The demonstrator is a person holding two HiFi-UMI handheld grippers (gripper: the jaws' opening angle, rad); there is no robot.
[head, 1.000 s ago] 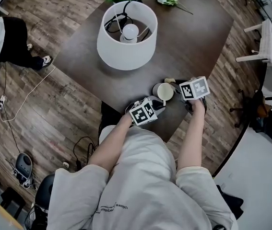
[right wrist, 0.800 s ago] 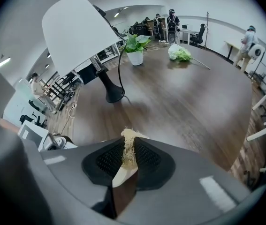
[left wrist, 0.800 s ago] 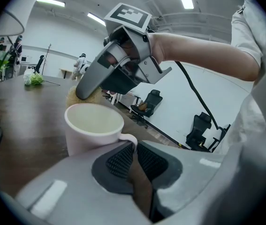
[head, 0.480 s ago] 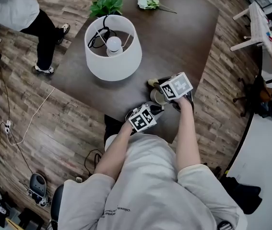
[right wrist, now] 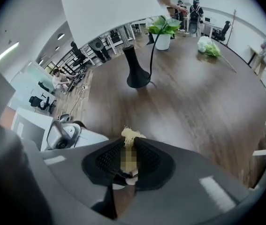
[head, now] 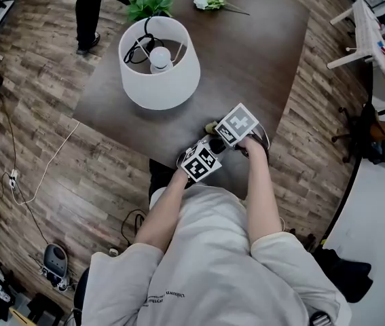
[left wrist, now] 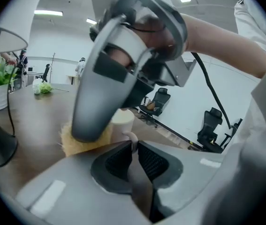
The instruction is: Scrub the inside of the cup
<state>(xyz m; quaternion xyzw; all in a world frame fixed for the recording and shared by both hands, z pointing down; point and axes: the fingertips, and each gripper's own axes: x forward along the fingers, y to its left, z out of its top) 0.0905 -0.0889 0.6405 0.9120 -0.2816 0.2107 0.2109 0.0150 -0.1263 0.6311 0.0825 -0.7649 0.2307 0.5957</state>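
The left gripper is pinched shut on the handle of the cream cup, which stands just beyond its jaws on the dark table. The right gripper, clamped on a straw-coloured fibrous scrubber, hangs directly over the cup.

Open-plan office, no doubt about it: black swivel chairs line the white wall at the right of the left gripper view, and strip lights cross the ceiling at its upper left. In the head view there's wood-plank floor, a white desk at upper right, and a broad dark counter carrying a lamp.
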